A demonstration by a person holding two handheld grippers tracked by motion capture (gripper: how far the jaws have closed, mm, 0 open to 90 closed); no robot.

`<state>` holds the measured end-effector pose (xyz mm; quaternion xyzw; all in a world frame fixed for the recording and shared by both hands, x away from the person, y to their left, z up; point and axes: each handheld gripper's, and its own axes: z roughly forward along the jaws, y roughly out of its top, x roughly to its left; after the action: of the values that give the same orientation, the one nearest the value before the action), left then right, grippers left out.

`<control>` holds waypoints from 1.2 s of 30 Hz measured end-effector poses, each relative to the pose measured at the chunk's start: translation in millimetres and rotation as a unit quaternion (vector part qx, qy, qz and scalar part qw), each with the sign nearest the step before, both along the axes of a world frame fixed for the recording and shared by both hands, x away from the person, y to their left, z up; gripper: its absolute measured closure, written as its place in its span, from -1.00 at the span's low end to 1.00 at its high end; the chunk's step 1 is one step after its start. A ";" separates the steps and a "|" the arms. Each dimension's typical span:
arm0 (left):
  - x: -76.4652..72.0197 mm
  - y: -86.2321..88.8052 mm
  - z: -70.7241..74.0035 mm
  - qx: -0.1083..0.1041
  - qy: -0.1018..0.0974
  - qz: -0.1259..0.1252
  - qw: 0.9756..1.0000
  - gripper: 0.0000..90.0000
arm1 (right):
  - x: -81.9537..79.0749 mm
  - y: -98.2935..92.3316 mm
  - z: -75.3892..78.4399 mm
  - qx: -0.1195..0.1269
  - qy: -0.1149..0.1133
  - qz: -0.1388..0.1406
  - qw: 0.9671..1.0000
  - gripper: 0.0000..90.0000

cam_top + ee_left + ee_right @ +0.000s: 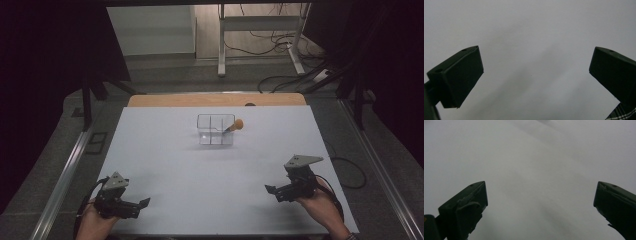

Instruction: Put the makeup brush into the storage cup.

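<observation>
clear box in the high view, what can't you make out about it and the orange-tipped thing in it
- High view: the clear box is small and far off; its dividers show, but whether the other compartments hold anything cannot be told.
- High view: the orange-tipped stick leans over the box's right wall; too small to name, and its lower end blurs behind the clear wall.
- Both gripper views: bare white table between open jaws; the box lies outside them.

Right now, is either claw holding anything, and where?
Nothing is held: the left claw and the right claw are both open and empty above the table.
</observation>
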<state>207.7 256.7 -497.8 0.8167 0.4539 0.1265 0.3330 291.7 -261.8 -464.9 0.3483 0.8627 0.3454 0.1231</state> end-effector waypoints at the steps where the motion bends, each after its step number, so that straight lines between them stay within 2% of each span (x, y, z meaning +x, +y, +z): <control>1: 0.0 0.0 -0.1 0.000 0.000 0.000 1.000 -1.00 | -0.5 -1.2 0.0 -0.001 -0.001 0.000 1.000 -1.00; 22: 0.1 -0.2 -0.1 0.000 0.001 -0.001 1.000 -1.00 | -12.9 -18.9 0.4 -0.007 -0.001 -0.019 1.000 -1.00; 36: 0.2 -0.2 -0.1 0.000 0.001 -0.002 1.000 -1.00 | -20.4 -30.9 0.9 -0.003 0.001 -0.031 1.000 -1.00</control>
<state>207.9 256.5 -497.9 0.8174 0.4529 0.1252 0.3333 271.2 -292.7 -463.9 0.3751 0.8528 0.3379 0.1339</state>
